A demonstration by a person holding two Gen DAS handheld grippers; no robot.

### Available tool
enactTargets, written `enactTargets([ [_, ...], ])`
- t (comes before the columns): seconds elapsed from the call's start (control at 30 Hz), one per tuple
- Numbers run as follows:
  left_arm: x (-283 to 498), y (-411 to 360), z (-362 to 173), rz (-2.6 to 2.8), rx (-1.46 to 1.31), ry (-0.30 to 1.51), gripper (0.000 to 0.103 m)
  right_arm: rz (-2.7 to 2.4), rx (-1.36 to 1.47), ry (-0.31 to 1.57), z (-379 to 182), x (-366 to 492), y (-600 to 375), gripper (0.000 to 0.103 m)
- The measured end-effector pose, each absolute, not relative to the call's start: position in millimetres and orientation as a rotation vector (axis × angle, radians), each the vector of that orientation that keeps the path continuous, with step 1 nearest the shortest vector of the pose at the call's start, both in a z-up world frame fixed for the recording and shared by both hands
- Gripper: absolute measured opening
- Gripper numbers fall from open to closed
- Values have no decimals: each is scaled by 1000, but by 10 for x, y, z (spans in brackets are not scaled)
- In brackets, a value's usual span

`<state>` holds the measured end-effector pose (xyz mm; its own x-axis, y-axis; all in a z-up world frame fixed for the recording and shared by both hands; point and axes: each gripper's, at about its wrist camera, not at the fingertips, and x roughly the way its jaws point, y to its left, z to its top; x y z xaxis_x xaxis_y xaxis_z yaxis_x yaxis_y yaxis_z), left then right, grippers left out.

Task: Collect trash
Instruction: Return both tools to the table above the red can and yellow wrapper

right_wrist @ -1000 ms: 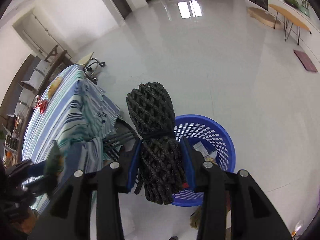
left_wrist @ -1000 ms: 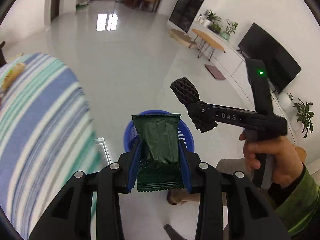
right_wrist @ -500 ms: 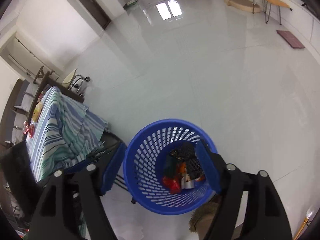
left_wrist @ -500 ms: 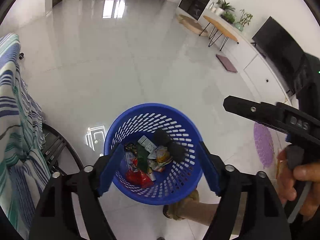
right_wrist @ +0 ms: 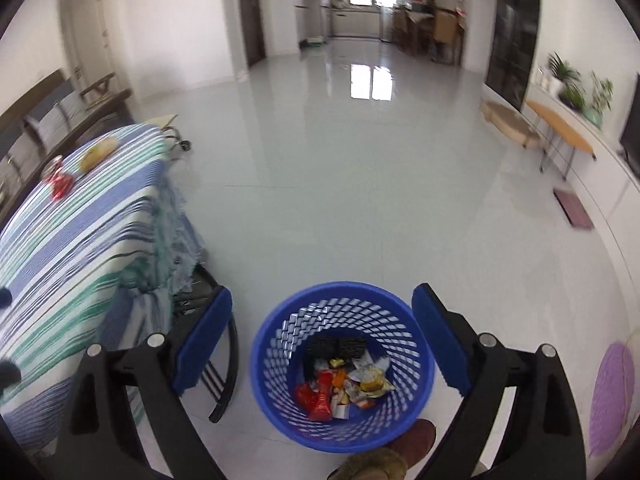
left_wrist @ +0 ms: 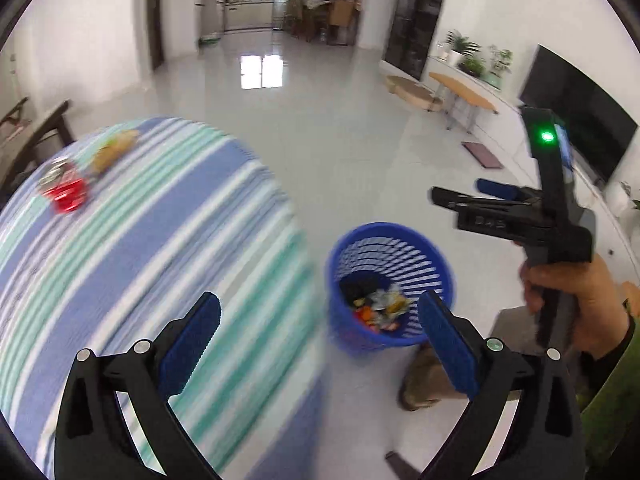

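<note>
Left wrist view: both grippers (left_wrist: 318, 342) (right_wrist: 320, 342) just opened, nothing between them; swinging back fast could scatter the red wrapper (left_wrist: 66, 196) off the table (left_wrist: 140, 248)

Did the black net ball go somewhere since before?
Yes. The right gripper has just been opening and now holds nothing. The black net has dropped down into the blue basket on the floor and lies on the wrappers.

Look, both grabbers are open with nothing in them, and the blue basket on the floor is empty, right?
Not quite. The blue basket is not empty: the right wrist view shows wrappers and a black mesh net in it. The rest holds: the left gripper and right gripper have just opened, with nothing between their jaws.
</note>
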<state>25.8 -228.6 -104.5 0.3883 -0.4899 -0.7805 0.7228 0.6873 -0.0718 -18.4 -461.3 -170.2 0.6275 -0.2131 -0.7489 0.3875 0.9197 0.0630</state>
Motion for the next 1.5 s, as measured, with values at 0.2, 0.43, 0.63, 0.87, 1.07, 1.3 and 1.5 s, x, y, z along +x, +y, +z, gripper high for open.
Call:
enactTargets([
  [0.2, 564, -1294, -1049, -582, 259, 891, 98, -127, 184, 822, -1508, 153, -3730, 91],
  [0.43, 823, -599, -1029, -440, 217, 931, 98, 98, 64, 872, -1384, 684, -2802, 91],
  [0.63, 920, -413, -964, -424, 280, 928, 98, 168, -6, 929, -1523, 924, -2482, 92],
  [0.87, 1220, -489, -864, -442, 235, 958, 98, 223, -69, 961, -1672, 963, -2344, 92],
  [1.07, 1583, -726, -909, -449, 202, 1010, 98, 209, -56, 924, -1742, 965, -2313, 95],
  [1.3, 2147, -1265, -1062, -439, 179, 978, 98, 194, -42, 896, -1753, 951, -2286, 97],
  [1.5, 2642, -1801, -1316, -257, 262, 945, 98, 192, -39, 893, -1743, 942, -2280, 97],
])
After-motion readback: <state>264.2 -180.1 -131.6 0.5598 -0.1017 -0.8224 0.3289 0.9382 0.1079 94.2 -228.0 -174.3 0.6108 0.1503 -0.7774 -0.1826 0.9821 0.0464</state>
